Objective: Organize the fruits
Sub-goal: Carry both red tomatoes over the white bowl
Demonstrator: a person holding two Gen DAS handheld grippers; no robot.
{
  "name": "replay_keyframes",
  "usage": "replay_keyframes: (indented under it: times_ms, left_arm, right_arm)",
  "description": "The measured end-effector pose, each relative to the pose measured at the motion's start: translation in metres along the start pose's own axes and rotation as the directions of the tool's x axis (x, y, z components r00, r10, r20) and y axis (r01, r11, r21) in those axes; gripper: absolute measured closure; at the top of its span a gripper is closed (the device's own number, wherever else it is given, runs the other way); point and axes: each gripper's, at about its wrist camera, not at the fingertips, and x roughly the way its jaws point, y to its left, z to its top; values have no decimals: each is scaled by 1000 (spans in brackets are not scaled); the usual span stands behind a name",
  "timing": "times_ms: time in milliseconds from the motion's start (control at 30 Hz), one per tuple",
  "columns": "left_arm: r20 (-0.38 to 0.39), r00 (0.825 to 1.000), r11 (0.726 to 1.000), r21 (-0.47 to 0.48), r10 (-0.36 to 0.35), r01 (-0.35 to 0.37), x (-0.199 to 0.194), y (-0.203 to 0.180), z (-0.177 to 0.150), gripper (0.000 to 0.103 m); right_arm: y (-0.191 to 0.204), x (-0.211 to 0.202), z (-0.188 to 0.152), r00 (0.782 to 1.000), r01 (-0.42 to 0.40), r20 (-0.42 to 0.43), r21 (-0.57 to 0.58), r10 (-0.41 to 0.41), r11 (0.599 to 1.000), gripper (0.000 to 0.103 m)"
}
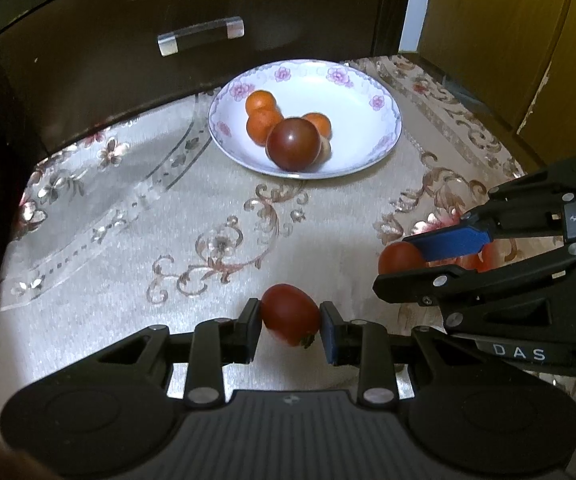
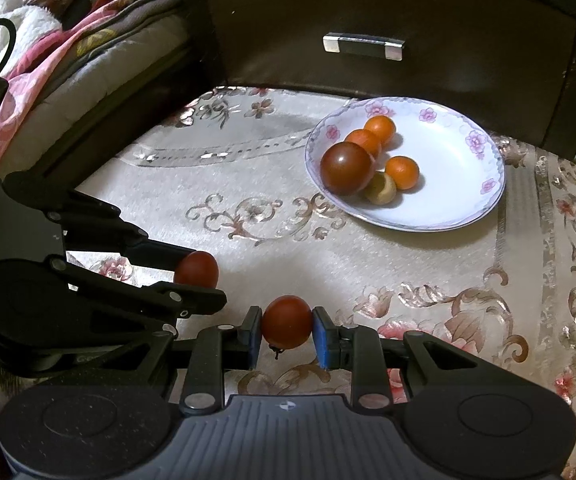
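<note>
A: Starting nearest, what is each tool doing?

B: The left tool [image 1: 291,322] has its two pads pressed against the sides of a small oval red tomato with a green stalk end [image 1: 290,319], the stalk pointing down and toward the camera. The right tool [image 2: 286,330] is clamped the same way on a round red cherry tomato [image 2: 288,327]. Both are gripped across the middle, which I judge keeps a smooth round fruit from squirting out.

A: How do the two tools sit against each other?

B: Close. From the left one, the right tool comes in just to its right and slightly ahead; from the right one, the left tool lies just to its left. Behind the right tool's blue finger [image 1: 448,240], more red shapes show, too hidden to name.

A: And under them?

B: A table covered by a cream cloth with brown scroll and flower embroidery [image 1: 215,248]. Whether the fruits touch it I cannot tell.

A: Farther on?

B: Ahead of both tools stands a white shallow bowl with pink flowers on its rim [image 2: 484,168], holding a large dark red-brown tomato [image 2: 346,168], three small orange fruits [image 2: 402,172] and a pale yellowish one [image 2: 382,188]. It looks like the collecting place, so these two likely go there. Beyond it rises a dark wooden drawer front with a metal handle [image 2: 363,46].
</note>
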Motion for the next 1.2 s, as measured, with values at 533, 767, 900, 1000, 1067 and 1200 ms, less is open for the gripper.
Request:
replay_keyframes:
  times_ms: [533,767,900,1000,1067,1200]
  left_arm:
    - [79,996,999,13,32,-33,2,-4,52,64]
    - [130,990,998,27,60,-64,11,-2,88,64]
    - [149,986,996,35,72,-79,18,-1,104,65]
    - [156,984,995,43,84,-91,26,-1,113,65]
    - [152,985,995,40,84,-91,32,1,117,65]
    - [139,986,994,49,92,-99,46,3,120,65]
  right_arm:
    - [-27,-12,25,996,23,82,61,-28,998,81]
    - [-48,-14,49,989,43,137,91,-55,995,80]
    - [-61,-8,62,985,57,153,104,-73,993,79]
    - [-69,-4,69,983,61,166,115,-80,991,79]
    - [-74,1,74,982,66,168,119,-86,991,79]
    - [-83,12,78,984,70,156,125,-90,990,79]
